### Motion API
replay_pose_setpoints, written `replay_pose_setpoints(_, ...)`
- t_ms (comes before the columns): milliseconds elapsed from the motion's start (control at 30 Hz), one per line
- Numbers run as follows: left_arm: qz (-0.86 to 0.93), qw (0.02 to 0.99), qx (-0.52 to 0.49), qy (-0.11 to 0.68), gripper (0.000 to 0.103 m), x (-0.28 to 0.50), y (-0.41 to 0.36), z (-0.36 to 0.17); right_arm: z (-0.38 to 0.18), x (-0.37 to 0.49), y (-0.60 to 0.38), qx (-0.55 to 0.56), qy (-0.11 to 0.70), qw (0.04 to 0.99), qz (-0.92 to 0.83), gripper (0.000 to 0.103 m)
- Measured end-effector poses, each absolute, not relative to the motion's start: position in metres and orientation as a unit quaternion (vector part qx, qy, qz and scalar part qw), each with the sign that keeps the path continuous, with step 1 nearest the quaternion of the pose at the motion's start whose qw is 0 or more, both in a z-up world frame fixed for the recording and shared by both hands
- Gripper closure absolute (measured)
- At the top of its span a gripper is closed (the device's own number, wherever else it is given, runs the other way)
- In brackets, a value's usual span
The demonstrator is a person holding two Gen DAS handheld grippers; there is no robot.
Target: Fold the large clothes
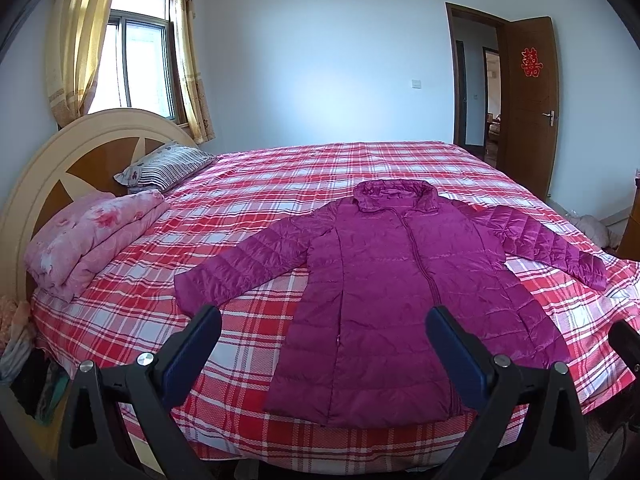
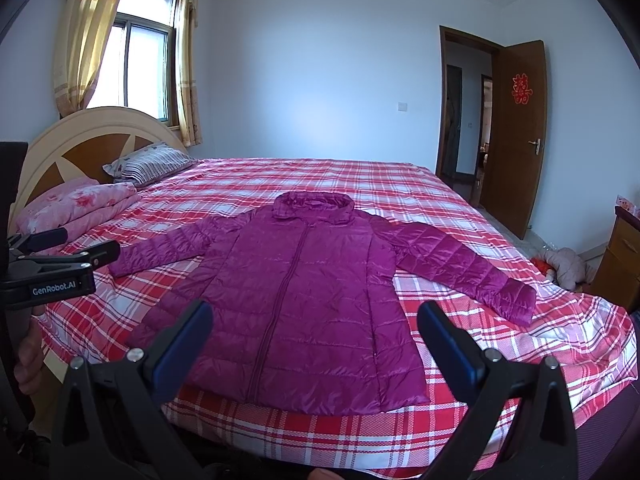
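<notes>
A magenta quilted puffer jacket (image 1: 384,288) lies flat, front up, on the red plaid bed (image 1: 248,200), hood to the far side, both sleeves spread out and hem near the front edge. It also shows in the right wrist view (image 2: 304,300). My left gripper (image 1: 324,320) is open and empty, held above the hem's left part. My right gripper (image 2: 316,316) is open and empty, held above the hem's middle. The left gripper also shows in the right wrist view (image 2: 80,248) at the left, over the bed edge near the left sleeve.
A folded pink floral quilt (image 1: 92,236) and a striped pillow (image 1: 168,166) lie by the headboard (image 1: 48,168) at the left. A wooden door (image 1: 528,104) stands open at the right. A wooden cabinet (image 2: 620,256) and a heap of cloth (image 2: 568,268) are on the floor at the right.
</notes>
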State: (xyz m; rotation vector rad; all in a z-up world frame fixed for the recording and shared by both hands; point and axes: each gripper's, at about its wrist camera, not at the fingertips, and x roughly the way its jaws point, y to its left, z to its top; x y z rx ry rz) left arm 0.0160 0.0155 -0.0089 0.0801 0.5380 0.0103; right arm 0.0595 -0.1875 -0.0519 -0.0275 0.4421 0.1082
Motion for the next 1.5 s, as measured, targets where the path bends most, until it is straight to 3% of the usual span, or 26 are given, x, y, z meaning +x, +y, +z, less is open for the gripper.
replay_pose_setpoints(867, 0.003, 0.964, 0.068, 0.256, 0.001, 0.042, 0.009, -0.029, -0.075, 0.084, -0.211, 0.024, 0.238, 0.966, 0.093, 0.0)
replay_pose_setpoints(1233, -0.024, 0.951, 0.11, 0.289, 0.001, 0.145, -0.034, -0.094, -0.15, 0.168, -0.349, 0.139, 0.32, 0.937, -0.034, 0.0)
replay_pose_setpoints(1500, 0.036, 0.942, 0.131, 0.306, 0.001, 0.219, -0.039, -0.128, -0.172, 0.212, -0.472, 0.21, 0.343, 0.9, -0.17, 0.016)
